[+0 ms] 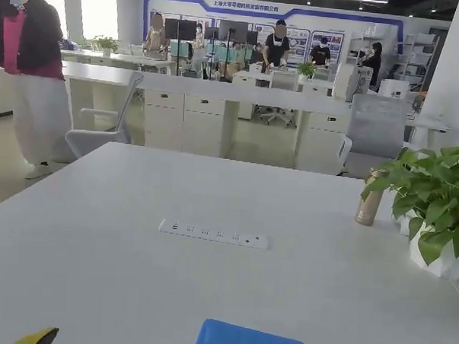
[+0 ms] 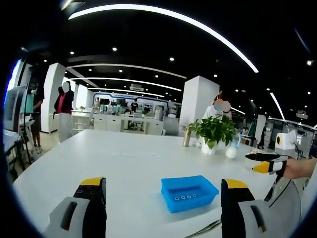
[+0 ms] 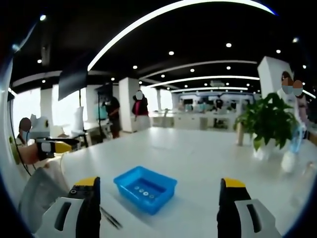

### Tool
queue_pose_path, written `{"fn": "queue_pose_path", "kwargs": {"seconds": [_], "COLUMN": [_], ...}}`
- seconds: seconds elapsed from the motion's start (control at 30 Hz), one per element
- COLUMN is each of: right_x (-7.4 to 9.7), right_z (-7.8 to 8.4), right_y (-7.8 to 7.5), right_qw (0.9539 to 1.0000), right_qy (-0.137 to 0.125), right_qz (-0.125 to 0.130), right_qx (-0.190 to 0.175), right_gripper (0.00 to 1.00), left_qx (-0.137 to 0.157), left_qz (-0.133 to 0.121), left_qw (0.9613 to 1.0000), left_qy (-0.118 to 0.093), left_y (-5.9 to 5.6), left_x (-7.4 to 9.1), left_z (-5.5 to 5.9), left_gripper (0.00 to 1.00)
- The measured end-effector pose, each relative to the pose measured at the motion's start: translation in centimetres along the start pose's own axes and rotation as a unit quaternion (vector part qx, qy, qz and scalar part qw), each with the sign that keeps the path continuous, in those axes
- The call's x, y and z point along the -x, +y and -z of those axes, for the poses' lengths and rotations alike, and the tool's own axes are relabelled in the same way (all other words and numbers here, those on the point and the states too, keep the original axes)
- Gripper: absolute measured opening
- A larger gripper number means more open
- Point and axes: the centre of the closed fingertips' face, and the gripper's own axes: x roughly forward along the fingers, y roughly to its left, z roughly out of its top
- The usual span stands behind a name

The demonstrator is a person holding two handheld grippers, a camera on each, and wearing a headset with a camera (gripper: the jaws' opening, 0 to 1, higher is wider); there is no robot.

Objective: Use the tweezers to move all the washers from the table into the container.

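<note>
The left gripper (image 2: pixel 162 182) and right gripper (image 3: pixel 159 182) are both hovering with jaws apart and empty, the blue container (image 2: pixel 191 205) holding washers (image 2: pixel 185 197) sitting just ahead of them, tweezers (image 2: pixel 203 229) lying nearer.

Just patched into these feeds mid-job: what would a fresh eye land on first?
The bright blue container on the white table, straight ahead of the left tool and the right tool, both open and empty, with a row of small washers on its floor. Then the tweezers lying on the table beside it, and the leafy potted plant at the table's right edge in the head view.
</note>
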Motion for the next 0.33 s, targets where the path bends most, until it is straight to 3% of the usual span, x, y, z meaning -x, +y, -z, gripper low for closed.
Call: {"fn": "queue_pose_path", "kwargs": {"seconds": [0.1, 0.2, 0.33], "right_x": [-0.2, -0.5, -0.9], "right_z": [0.1, -0.6, -1.7], "right_y": [0.1, 1.3, 2.4], "right_qw": [1.0000, 0.9991, 0.9978], "right_qy": [0.004, -0.013, -0.033], "right_qz": [-0.004, -0.035, -0.054], "right_qx": [0.000, -0.018, -0.018], "right_gripper": [0.99, 0.99, 0.99], "left_qx": [0.000, 0.002, -0.007], "left_qz": [-0.003, -0.004, -0.002], "left_qw": [1.0000, 1.0000, 1.0000], "left_qy": [-0.002, 0.002, 0.007], "left_y": [0.1, 0.0, -0.2], "left_x": [0.2, 0.4, 0.7], "left_z": [0.0, 0.1, 0.2], "left_gripper": [0.99, 0.99, 0.99]}}
